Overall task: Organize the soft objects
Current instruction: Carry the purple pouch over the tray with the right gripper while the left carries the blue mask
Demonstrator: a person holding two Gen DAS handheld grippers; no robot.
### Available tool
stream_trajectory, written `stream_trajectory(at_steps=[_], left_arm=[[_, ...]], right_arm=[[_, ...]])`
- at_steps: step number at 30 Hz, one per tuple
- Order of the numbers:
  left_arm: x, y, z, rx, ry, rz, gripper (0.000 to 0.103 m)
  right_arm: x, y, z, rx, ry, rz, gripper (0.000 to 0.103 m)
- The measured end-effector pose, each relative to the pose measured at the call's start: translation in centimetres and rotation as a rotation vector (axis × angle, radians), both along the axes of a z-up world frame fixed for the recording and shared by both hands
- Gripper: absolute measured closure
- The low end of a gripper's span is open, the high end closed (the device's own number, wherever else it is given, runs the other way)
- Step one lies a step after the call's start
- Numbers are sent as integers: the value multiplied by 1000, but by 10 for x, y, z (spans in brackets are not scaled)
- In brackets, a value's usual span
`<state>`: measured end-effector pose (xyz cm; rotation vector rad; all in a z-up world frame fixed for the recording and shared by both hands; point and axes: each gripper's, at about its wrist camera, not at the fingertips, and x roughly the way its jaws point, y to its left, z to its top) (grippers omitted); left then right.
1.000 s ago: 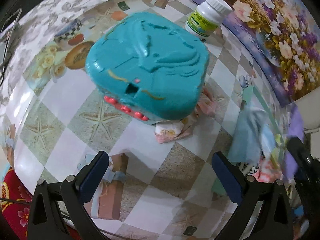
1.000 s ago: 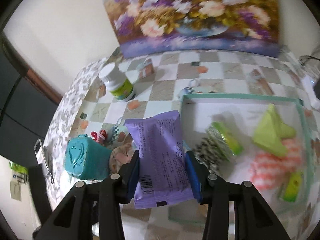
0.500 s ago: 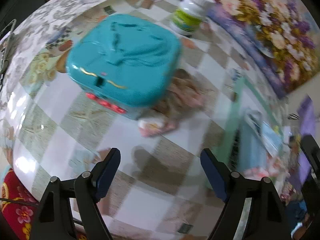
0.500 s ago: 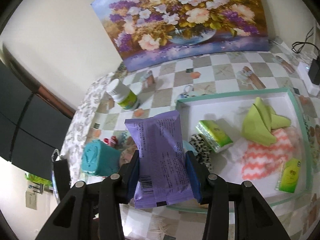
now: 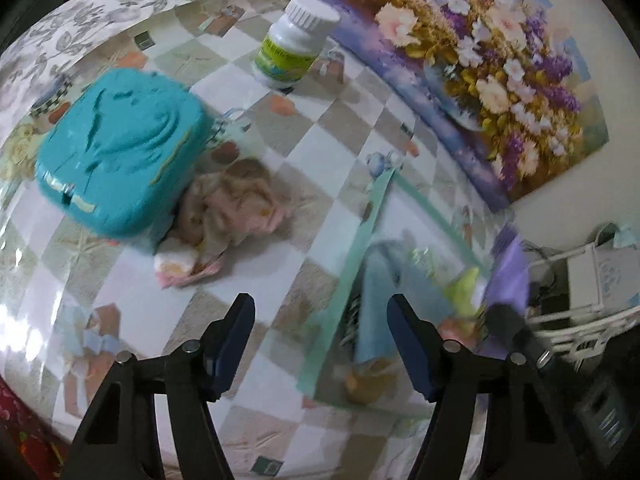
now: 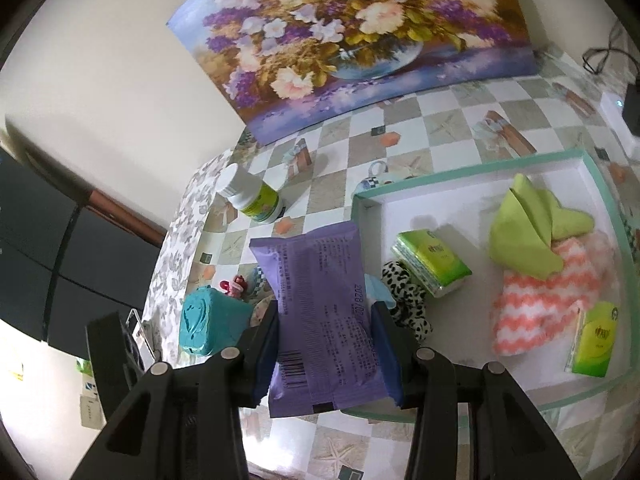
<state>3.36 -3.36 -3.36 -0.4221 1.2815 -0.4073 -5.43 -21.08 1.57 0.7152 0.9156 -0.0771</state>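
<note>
My right gripper (image 6: 326, 326) is shut on a purple soft packet (image 6: 320, 320), held above the near left corner of the white tray with a teal rim (image 6: 472, 166). In the tray lie a green tissue pack (image 6: 432, 262), a spotted black-and-white cloth (image 6: 404, 294), a folded lime cloth (image 6: 528, 236), a pink zigzag towel (image 6: 548, 296) and a second green tissue pack (image 6: 594, 340). My left gripper (image 5: 320, 320) hangs over the table by the tray's left rim (image 5: 360, 240), its jaws closing with nothing between them. A crumpled pink cloth (image 5: 228, 208) lies beside the teal box (image 5: 120, 152).
A white pill bottle (image 5: 294, 46) with a green label stands at the back of the checked table. A flower painting (image 6: 360, 36) leans on the wall. A white wire rack (image 5: 580, 320) and cables sit at the right. The table's edge runs at left.
My left gripper has swung right from the teal box toward the tray, and its jaws have narrowed. The right gripper has tilted up with the purple packet still in it.
</note>
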Motion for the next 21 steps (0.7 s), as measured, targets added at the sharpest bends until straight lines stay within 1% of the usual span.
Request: stream_trajectory(at_steps=[3, 6, 7, 9, 12, 14, 16, 18, 20, 21], left_arm=[[10, -5, 1, -23, 2, 17, 34], [18, -10, -5, -77, 40, 33, 38], [20, -13, -7, -97, 54, 36, 41], [22, -17, -9, -124, 69, 36, 42], [21, -26, -11, -143, 89, 11, 43], [19, -31, -12, -162, 101, -2, 46], [17, -35, -13, -161, 103, -15, 47], [17, -38, -14, -143, 100, -26, 52], [16, -38, -18, -145, 116, -28, 66], [17, -38, -20, -148, 124, -28, 69]], right_arm=[[-1, -4, -4, 12, 9, -9, 56], [-2, -8, -7, 19, 17, -20, 56], [-3, -9, -8, 19, 19, -22, 56], [-3, -10, -8, 20, 22, -27, 56], [-3, -12, -11, 19, 33, -32, 56], [-2, -13, -12, 17, 40, -33, 56], [-2, -13, -14, 17, 47, -34, 56], [-2, -13, -15, 17, 53, -36, 56], [-2, -13, -15, 16, 54, -37, 56], [-2, -13, -15, 14, 55, -38, 56]])
